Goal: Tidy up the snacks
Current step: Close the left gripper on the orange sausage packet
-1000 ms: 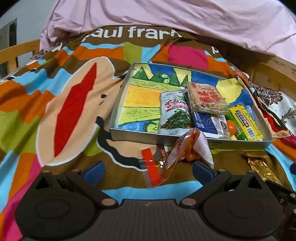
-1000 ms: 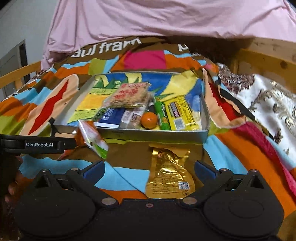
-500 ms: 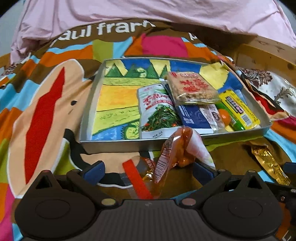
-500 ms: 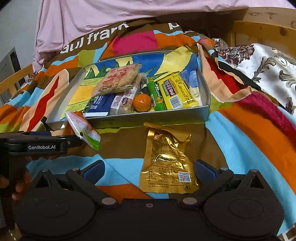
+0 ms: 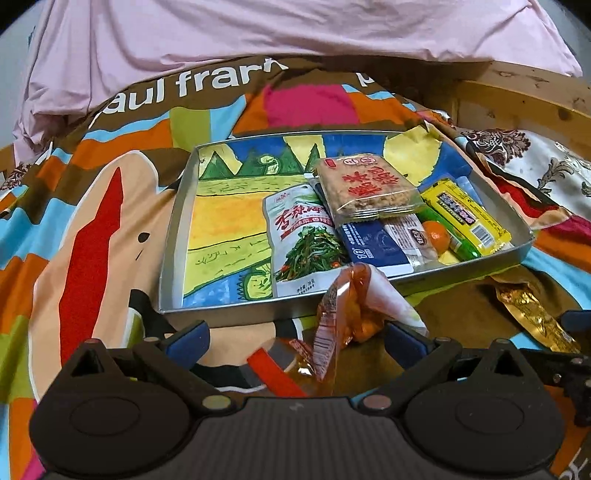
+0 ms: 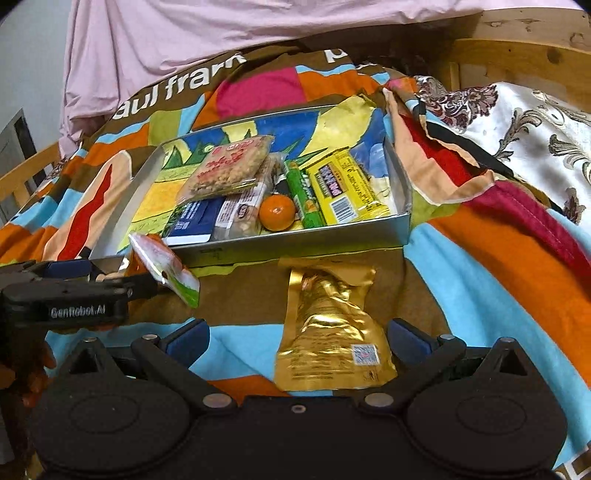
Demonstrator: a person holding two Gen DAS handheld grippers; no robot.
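Note:
A metal tray (image 5: 173, 236) with a painted bottom lies on the bed and holds several snacks: a green-vegetable pouch (image 5: 303, 240), a rice-cracker pack (image 5: 365, 184), a blue pack (image 5: 373, 243), an orange ball (image 5: 436, 236) and a yellow bar (image 5: 465, 214). My left gripper (image 5: 295, 336) is open around an orange-and-white snack pouch (image 5: 351, 306) standing on the blanket just before the tray's near rim. My right gripper (image 6: 299, 339) is open around a gold foil pouch (image 6: 328, 328) lying flat on the blanket. The tray (image 6: 295, 240) shows ahead of it.
The colourful blanket (image 5: 92, 221) covers the bed. A pink sheet (image 5: 258, 33) lies behind the tray. A wooden bed frame (image 6: 517, 59) and a floral satin cloth (image 6: 535, 129) are at the right. The left gripper body (image 6: 74, 295) shows at the right wrist view's left.
Both grippers have moved forward toward the tray. The orange pouch and the gold pouch now sit deeper between their fingers. Both stay open.

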